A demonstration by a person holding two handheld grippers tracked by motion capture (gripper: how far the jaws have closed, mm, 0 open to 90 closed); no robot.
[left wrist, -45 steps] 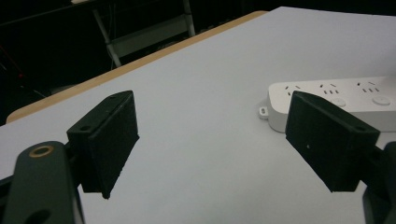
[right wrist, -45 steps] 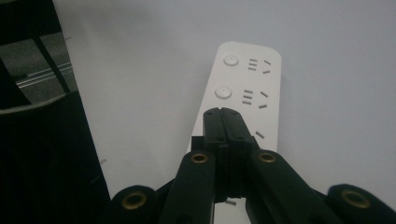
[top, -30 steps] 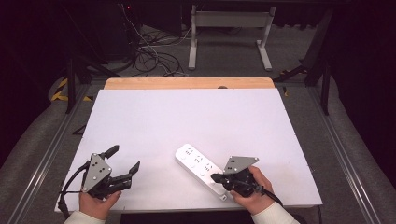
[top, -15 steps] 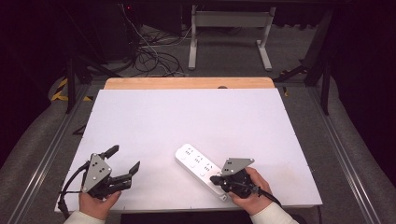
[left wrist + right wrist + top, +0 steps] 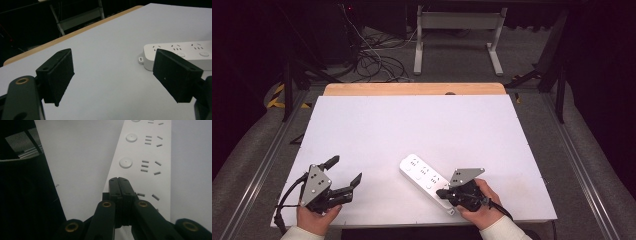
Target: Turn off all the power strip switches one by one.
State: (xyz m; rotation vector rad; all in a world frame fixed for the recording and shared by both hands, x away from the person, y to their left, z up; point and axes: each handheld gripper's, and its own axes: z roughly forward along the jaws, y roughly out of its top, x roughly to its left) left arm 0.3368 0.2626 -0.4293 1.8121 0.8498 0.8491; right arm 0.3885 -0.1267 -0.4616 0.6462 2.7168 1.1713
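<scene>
at the left of the high view, the left gripper [image 5: 346, 172], black with a grey three-cornered plate on top, is seen held low near the front left corner of the white rectangular table top [image 5: 412, 125], its jaws spread wide with nothing between them. in the left gripper view the same two black jaws are seen far apart over bare white surface, and the rounded end of the white plastic power strip [image 5: 180, 53] is shown beyond the right-hand jaw, well apart from it; a small tab at the strip's end is made out there, a detail too small to be told from above. the pale wooden strip [image 5: 412, 89] along the far edge of the table is shown in both of these views.

further right in the high view, the power strip [image 5: 424, 175] is seen lying flat and slanted, near the front edge and right of the middle. its near end is met by the right gripper [image 5: 442, 192], held in a hand [image 5: 479, 207] at the front edge. whether the tips press on the strip cannot be told from above.

in the right gripper view the jaws of the right gripper [image 5: 118, 180] are seen clenched together with nothing between them, their tips set over the strip's [image 5: 147, 157] top face, just short of a round button [image 5: 125, 162] and beside its row of socket slots. actual contact with the face cannot be told.
</scene>
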